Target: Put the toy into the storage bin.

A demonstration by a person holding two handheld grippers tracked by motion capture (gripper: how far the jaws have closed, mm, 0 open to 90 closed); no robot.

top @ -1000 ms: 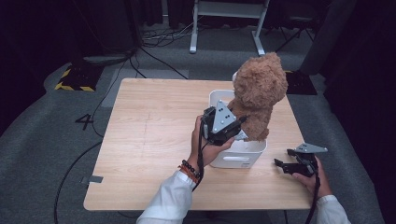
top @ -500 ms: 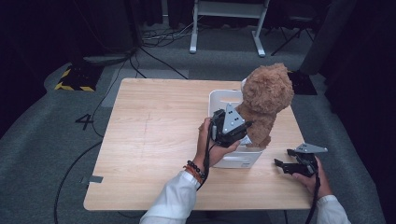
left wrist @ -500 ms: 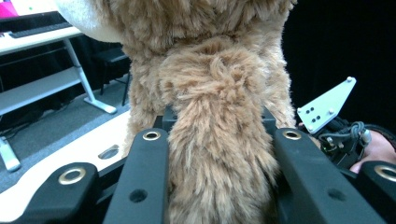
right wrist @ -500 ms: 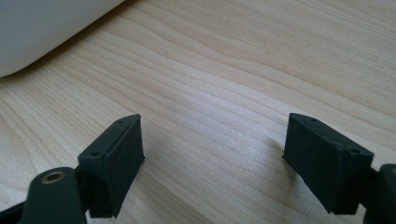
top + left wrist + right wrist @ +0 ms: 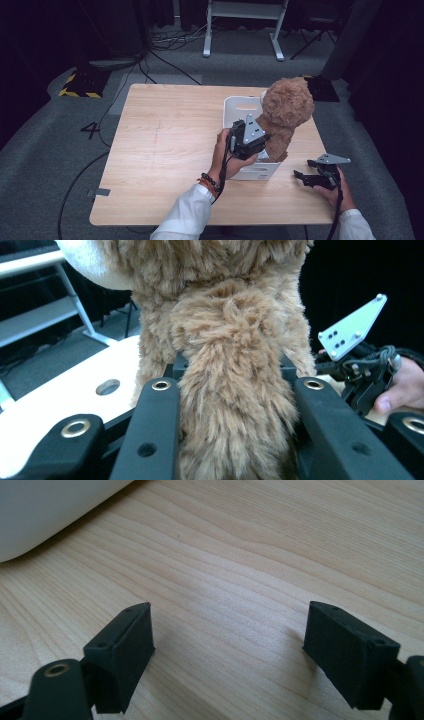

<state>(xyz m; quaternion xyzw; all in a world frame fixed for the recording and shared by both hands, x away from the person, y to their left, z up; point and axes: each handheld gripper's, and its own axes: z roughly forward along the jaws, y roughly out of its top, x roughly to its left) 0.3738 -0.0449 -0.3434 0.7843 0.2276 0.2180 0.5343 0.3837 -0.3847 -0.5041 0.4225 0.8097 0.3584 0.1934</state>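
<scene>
The left gripper (image 5: 260,141) fingers squeeze the teddy bear (image 5: 284,115) over the white bin (image 5: 239,107). The right gripper (image 5: 307,176) fingers are open near the counter (image 5: 165,150) edge at 5 o'clock. A "4" (image 5: 92,130) marks the floor at 9 o'clock.

The high view is evenly lit from overhead on the wooden table (image 5: 165,150), while the surrounding floor and backdrop fall off to near black; detail is soft and slightly grainy throughout. In the left gripper view the brown teddy bear (image 5: 235,365) is close and sharp in its fur, with the background dark and out of focus. In the right gripper view the wood grain is crisp at mid-frame, a faint bright sheen lies between the jaws, soft shadows sit beside them, and the white bin (image 5: 45,515) at the upper left is blurred.
</scene>
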